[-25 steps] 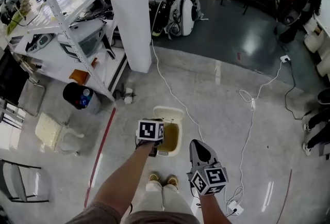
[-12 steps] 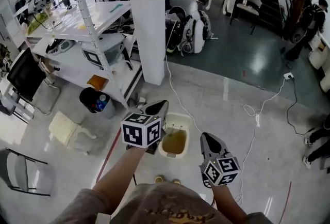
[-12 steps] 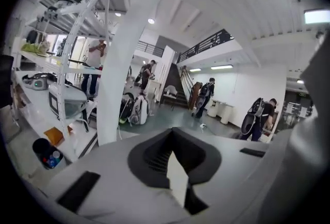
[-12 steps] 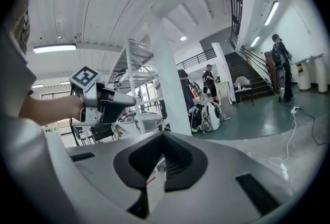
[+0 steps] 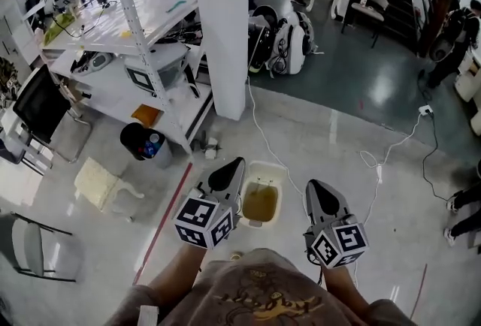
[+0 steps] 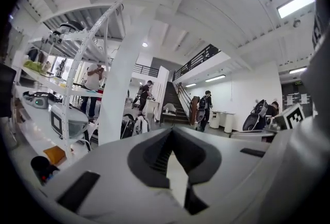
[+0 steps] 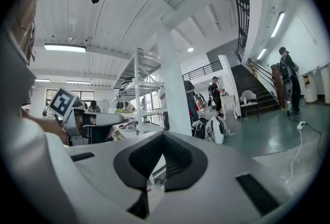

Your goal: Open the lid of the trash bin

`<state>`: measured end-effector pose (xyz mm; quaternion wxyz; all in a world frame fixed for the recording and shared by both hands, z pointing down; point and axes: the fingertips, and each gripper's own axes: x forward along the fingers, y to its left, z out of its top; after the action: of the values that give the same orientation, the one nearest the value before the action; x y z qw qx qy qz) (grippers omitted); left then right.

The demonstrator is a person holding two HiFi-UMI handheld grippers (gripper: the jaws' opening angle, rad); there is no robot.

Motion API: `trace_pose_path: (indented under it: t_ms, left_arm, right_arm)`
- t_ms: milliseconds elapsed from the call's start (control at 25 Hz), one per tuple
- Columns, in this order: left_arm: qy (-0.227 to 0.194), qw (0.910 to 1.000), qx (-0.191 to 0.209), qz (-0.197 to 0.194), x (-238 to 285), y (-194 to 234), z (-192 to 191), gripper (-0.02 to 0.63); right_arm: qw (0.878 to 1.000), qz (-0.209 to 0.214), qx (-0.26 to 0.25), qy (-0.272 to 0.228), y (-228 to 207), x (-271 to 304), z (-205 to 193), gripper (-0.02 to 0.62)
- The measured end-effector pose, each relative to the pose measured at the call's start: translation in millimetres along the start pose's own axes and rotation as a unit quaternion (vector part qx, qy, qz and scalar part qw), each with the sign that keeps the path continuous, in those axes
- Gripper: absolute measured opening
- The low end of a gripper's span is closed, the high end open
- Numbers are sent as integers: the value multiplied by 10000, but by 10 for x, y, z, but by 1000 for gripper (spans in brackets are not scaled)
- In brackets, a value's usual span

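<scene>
The person is standing right over the trash bin (image 5: 259,221), which is sitting on the pale floor just in front of them, near the foot of the white pillar (image 5: 225,24). Its lid (image 5: 267,170) is tilting up at the far edge, and the yellowish inside is showing. They are holding the left gripper (image 5: 234,163) on the near left side of the bin and the right gripper (image 5: 314,185) on its right, so the bin is lying between the two from above. Both tools are pointing out across the room towards the pillar. The jaws of each are resting together at the tips and gripping nothing. A white cable (image 5: 259,133) is trailing across the floor past the bin, and a black bucket (image 5: 139,140) is standing by the metal shelving rack (image 5: 128,39) off to the left.
</scene>
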<state>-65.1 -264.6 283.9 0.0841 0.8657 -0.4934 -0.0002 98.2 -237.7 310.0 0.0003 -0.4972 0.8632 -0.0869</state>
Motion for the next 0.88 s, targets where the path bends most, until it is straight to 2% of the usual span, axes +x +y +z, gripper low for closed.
trace_pose_path:
  t_ms: [320,880]
  left_arm:
    - [-74,9999,-99,-70,0,11,-135,-11]
    - [159,9997,-62,-194,77,-16,-268,-11]
  right_arm:
    - [10000,40,6,38,2,149,4,31]
    - [9999,96,33,-12,8,294,-27,29]
